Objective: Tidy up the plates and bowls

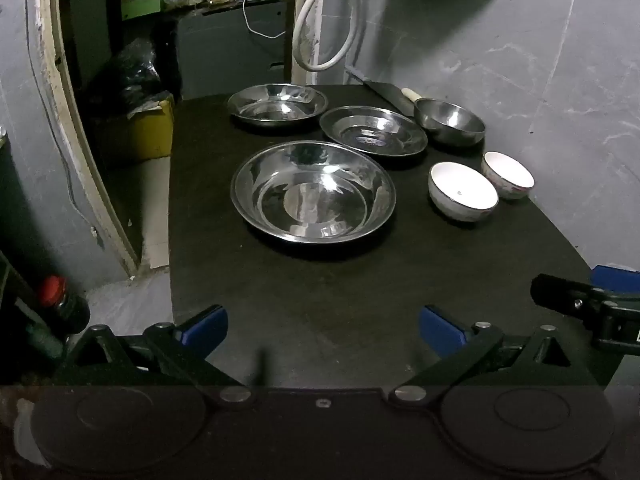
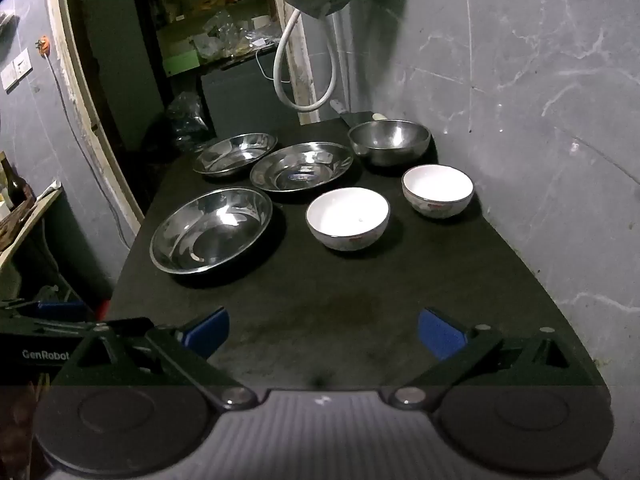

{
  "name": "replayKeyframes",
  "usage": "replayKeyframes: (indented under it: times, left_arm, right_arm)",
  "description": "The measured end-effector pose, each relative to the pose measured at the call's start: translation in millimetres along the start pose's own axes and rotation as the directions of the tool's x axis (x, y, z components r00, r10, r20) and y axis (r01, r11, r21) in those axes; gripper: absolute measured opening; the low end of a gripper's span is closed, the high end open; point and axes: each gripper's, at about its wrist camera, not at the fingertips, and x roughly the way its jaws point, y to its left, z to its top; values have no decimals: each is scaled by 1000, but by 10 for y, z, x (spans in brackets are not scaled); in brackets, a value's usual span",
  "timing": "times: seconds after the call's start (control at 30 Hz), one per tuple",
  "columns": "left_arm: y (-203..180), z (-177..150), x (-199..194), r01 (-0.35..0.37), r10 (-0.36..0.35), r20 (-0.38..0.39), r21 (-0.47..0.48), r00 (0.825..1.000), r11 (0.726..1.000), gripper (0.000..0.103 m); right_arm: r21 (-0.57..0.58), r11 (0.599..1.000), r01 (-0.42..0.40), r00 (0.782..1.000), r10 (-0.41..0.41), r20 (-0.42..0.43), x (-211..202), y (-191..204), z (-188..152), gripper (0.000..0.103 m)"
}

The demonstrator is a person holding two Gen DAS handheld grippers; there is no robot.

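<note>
A black table carries six dishes, all of them empty, and both grippers hang over its bare near end.

The left wrist view alone shows a yellow box on the floor beside the table's left edge, a red-capped bottle low on the left, and part of the right gripper coming in from the right edge. The right wrist view alone shows a wall switch, an orange plug and a dark bottle on a side shelf at left. Both views show a white hose looping down the far wall.

Largest is the near steel plate, at the left front of the group. Behind it stands the far steel plate, and just right of that the middle steel plate, which has a blue mark at its centre. The steel bowl sits at the far right, close to the wall, with a cleaver lying behind it. The near white bowl and the far white bowl stand side by side, just apart, in front of the steel bowl.

The left gripper has its blue fingers spread wide with nothing between them; the right gripper is spread the same way, also empty.
</note>
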Motion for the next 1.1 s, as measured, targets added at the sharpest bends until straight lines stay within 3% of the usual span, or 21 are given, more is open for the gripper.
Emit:
replayKeyframes:
  times: [1.1]
  left_arm:
    - [-6,29,-41,-3,3,1,-14,1000,1000,102]
  right_arm:
    - [-4,1000,1,1000,-1,3,1,-20,15,103]
